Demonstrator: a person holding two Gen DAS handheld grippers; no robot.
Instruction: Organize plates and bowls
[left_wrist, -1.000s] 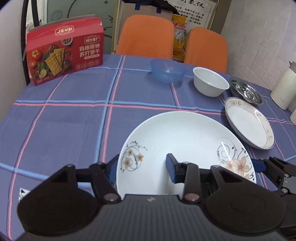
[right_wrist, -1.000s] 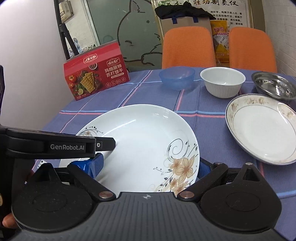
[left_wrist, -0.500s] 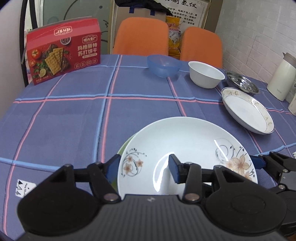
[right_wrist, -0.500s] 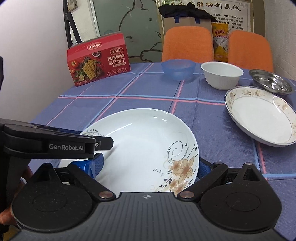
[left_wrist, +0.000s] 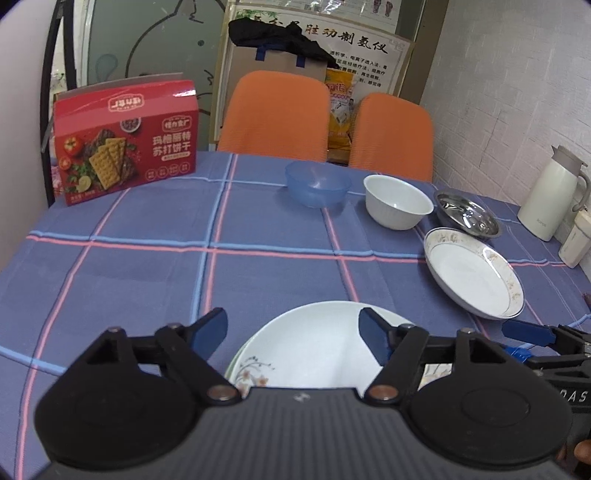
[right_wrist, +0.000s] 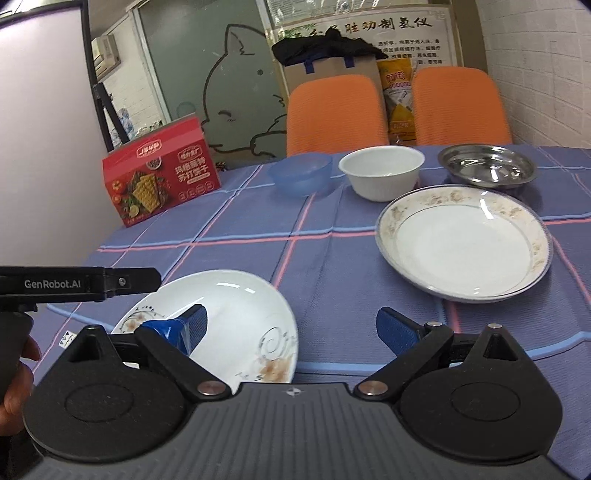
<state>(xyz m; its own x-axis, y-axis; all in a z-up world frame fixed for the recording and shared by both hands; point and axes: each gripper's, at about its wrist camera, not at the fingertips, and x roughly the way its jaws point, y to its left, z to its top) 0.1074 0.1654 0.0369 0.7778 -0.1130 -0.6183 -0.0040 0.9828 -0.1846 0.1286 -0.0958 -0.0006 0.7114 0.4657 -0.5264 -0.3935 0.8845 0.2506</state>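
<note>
Left wrist view: the left gripper (left_wrist: 293, 332) occupies the lower centre of the frame, its blue-padded fingers (left_wrist: 210, 329) spread apart and clamped on nothing, above the near rim of the flower-patterned plate (left_wrist: 314, 347), which lies on the checked tablecloth (left_wrist: 147, 280); a thin green edge shows under that plate's left rim. At right centre sits the gold-rimmed plate (left_wrist: 472, 273), with the steel dish (left_wrist: 466, 213) just behind it, the white bowl (left_wrist: 397, 201) to the left of that, and the blue bowl (left_wrist: 317, 182) further left. A red cracker box (left_wrist: 123, 138) stands upper left; a cream jug (left_wrist: 552, 192) stands at the right edge. Right wrist view: the right gripper (right_wrist: 291, 328), lower centre, also has its fingers apart; the left pad overlaps the flower-patterned plate (right_wrist: 236, 314), the right pad lies over bare cloth. The gold-rimmed plate (right_wrist: 463, 240) rests at right centre, well apart from the flowered one.
</note>
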